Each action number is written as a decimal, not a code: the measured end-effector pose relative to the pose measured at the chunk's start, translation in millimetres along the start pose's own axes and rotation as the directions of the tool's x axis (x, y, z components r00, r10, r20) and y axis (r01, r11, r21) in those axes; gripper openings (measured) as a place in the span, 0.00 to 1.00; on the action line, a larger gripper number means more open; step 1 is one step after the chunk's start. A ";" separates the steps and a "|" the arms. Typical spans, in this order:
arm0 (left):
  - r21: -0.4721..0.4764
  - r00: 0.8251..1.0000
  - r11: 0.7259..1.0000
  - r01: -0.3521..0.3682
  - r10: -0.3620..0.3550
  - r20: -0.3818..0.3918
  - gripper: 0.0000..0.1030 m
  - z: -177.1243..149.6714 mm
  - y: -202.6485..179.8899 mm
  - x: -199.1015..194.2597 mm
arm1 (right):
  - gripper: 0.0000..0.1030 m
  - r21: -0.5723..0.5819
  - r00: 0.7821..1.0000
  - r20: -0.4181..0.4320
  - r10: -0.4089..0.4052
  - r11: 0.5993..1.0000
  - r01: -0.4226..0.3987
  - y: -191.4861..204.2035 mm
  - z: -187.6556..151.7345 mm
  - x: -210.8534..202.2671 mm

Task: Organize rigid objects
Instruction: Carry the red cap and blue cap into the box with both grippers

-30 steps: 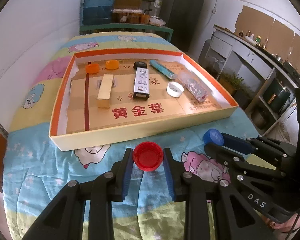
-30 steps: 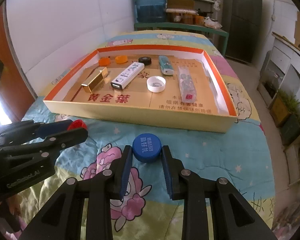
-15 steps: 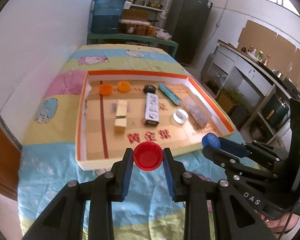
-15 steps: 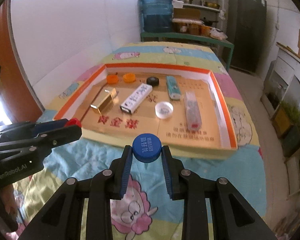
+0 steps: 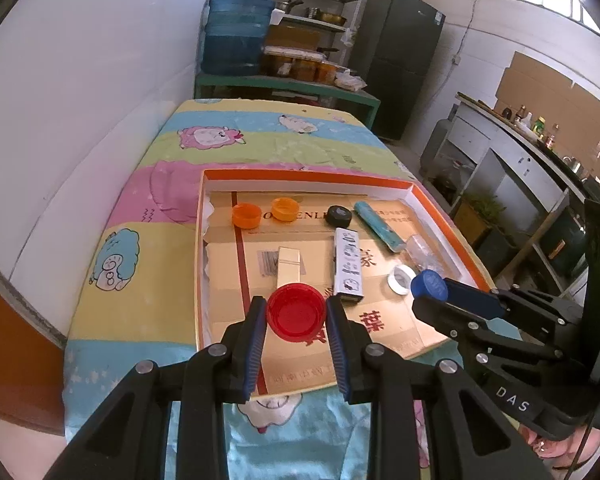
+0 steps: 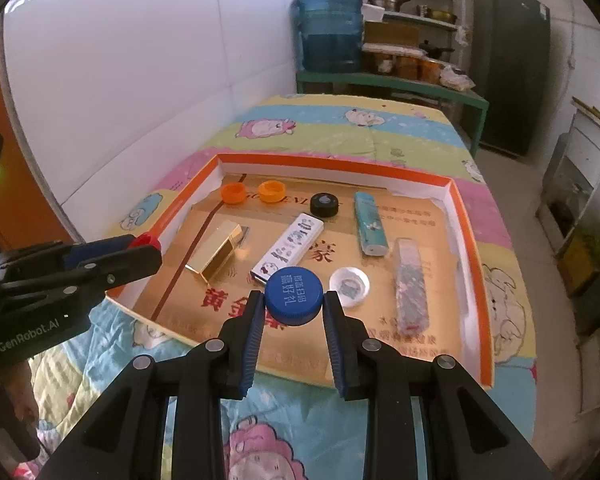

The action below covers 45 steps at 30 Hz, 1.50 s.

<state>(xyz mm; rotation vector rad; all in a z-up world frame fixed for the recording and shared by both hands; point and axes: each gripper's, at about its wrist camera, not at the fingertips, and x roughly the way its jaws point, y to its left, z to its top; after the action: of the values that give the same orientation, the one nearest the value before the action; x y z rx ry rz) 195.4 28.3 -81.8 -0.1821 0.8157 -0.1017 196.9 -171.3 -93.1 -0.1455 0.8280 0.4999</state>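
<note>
My left gripper [image 5: 297,312] is shut on a red bottle cap [image 5: 296,313] and holds it above the near left part of the orange-rimmed cardboard tray [image 5: 308,177]. My right gripper [image 6: 293,300] is shut on a blue bottle cap [image 6: 294,294] and holds it above the tray's [image 6: 332,164] near edge. The blue cap also shows in the left wrist view [image 5: 429,285], and the red cap in the right wrist view [image 6: 145,239]. In the tray lie two orange caps [image 6: 233,193], a black cap [image 6: 325,204], a white cap [image 6: 349,285], a gold box [image 6: 216,256] and a white box [image 6: 288,247].
A teal lighter-like case [image 6: 369,224] and a clear wrapped packet [image 6: 411,283] lie at the tray's right. The tray sits on a cartoon-print cloth [image 6: 340,120]. A white wall [image 6: 120,60] runs along the left. A shelf with a water jug [image 6: 329,28] stands behind.
Both grippers have risen and moved forward from over the cloth to over the tray's near part, each still holding its cap.
</note>
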 end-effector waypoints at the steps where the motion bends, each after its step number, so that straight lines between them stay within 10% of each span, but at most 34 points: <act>1: -0.004 1.000 1.000 -0.003 0.003 -0.002 0.30 0.4 1.7 2.0 | 0.29 -0.002 1.000 -0.003 0.001 1.000 -0.001 0.2 0.4 2.2; 45: 0.044 0.992 0.995 -0.088 0.092 -0.091 0.30 19.5 12.3 75.1 | 0.29 -0.013 0.994 -0.104 -0.017 1.000 0.016 -12.4 1.8 61.0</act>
<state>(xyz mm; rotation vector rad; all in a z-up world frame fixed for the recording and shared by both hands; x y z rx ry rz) 261.1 30.7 -124.8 -0.1028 0.9124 -0.0421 238.6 -159.1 -137.5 -0.1907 0.9250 0.4854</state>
